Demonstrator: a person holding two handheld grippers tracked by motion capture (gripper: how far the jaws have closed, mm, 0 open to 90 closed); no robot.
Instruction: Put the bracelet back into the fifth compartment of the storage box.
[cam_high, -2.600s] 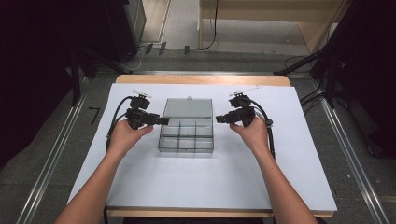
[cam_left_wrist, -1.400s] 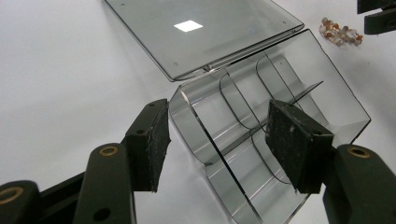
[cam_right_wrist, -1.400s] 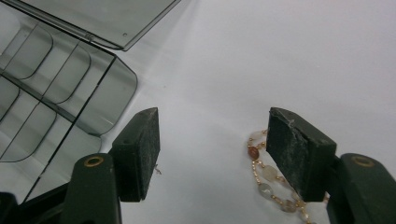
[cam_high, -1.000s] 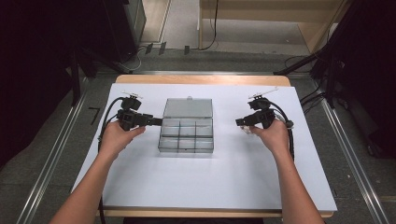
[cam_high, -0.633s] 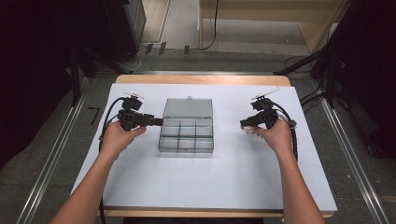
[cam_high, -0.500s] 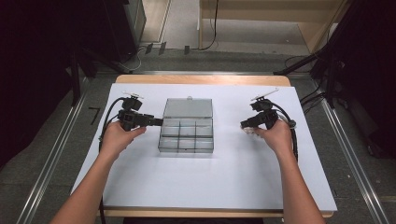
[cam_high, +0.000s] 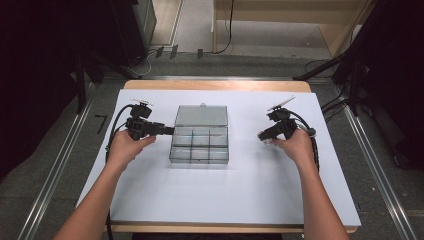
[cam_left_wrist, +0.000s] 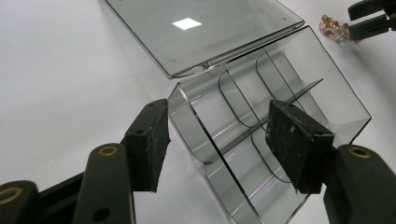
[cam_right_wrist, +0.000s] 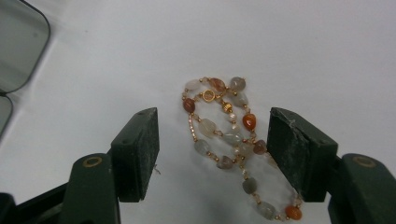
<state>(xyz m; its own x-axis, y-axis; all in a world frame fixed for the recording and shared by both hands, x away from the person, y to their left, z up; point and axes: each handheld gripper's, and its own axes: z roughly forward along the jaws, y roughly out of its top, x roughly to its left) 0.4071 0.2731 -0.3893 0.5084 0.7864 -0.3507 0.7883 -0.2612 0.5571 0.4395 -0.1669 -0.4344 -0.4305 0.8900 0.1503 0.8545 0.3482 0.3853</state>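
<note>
One clear plastic box (cam_high: 200, 145) sits mid-table on the white sheet (cam_high: 240, 195), its single lid (cam_high: 201, 115) folded flat back toward twelve o'clock. Dividers split the box into six compartments, three across and two deep, as the high view shows.

There are two grippers. The left gripper (cam_high: 169, 131) is at nine o'clock of the box, its tips just at the box's left wall. The right gripper (cam_high: 262, 136) is well off at three o'clock, apart from the box. One bead bracelet (cam_right_wrist: 229, 140) lies on the sheet there.

From above, the bracelet is only a small pale speck under the right gripper's tips. The right gripper view shows it plainly: amber, grey and white stones on gold links, lying between the jaws. The jaws stand wide, the pads clear of the beads or nearly so.

The left gripper view shows its jaws spread wide over the near corner of the box, one pad outside the wall, one above the compartments, neither pressing. At its one o'clock corner the bracelet (cam_left_wrist: 334, 29) lies before the other gripper's tips.
</note>
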